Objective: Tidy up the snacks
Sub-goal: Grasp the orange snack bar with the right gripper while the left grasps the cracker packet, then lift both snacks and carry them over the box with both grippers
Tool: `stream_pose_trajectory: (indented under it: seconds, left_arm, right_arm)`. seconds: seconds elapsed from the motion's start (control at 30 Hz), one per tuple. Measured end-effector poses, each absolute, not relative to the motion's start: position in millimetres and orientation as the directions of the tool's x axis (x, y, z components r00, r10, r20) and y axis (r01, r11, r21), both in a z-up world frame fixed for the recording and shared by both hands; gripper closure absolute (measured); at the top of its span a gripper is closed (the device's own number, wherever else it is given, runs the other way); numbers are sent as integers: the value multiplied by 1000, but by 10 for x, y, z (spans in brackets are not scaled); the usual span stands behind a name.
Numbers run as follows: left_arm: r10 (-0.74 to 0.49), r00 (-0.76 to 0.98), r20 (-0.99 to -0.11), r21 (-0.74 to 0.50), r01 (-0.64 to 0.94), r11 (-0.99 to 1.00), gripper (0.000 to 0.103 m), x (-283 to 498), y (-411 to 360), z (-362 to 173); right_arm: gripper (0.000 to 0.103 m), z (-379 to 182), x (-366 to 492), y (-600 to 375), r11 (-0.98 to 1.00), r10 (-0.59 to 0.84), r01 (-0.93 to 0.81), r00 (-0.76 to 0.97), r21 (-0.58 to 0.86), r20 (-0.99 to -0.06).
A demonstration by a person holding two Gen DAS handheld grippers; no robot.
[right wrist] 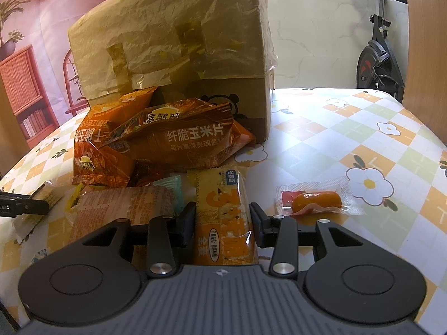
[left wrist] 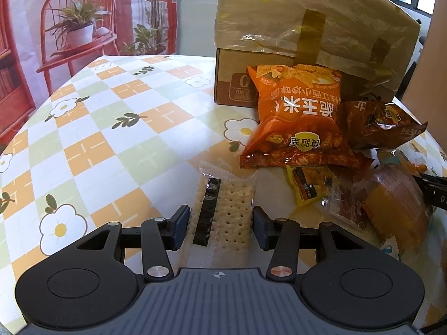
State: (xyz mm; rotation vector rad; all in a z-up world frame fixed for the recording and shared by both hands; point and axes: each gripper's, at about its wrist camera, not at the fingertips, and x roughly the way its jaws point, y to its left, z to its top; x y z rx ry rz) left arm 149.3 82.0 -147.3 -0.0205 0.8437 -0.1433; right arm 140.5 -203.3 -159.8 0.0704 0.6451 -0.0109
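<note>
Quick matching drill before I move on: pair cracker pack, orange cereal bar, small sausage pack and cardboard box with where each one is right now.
Things:
1. cracker pack
2. orange cereal bar
3. small sausage pack
4. cardboard box

Places:
A. lying alone on the tablecloth
B. between the left tool's fingers
C. behind the snack pile
D. between the right tool's fingers

Pairs: 1-B, 2-D, 3-A, 4-C

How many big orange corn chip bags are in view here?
2. One orange corn chip bag lies across the pile before the cardboard box; the second orange bag leans beneath it on the left. Others may be hidden underneath.
</note>
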Motion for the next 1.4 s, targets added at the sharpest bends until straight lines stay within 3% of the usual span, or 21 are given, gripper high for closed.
stream_pose_trajectory:
  seconds: [0.33, 0.7, 1.03, 1.4]
  left_arm:
    - [-138, 662, -736, -99, 97, 990, 52, 1468, 889, -1447]
    - [-141, 692, -708, -125, 73, 989, 52, 1468, 978, -1368]
    - [-179, 792, -583, -146, 114, 983, 52, 1513, 1123, -823]
    - [-248, 869, -427, -117, 219, 969, 52, 1687, 968, -64]
  right_arm:
    - [63, -1582, 1383, -2014, 998, -4, 40, 800, 47, -600]
    - [63, -1386, 1105, -2198, 982, -72, 161, 808, 101, -585]
    - [63, -872, 1000, -2304, 963, -74, 182, 888, 200, -454]
    - [63, -245, 1192, -2113, 986, -43, 90, 951, 141, -307]
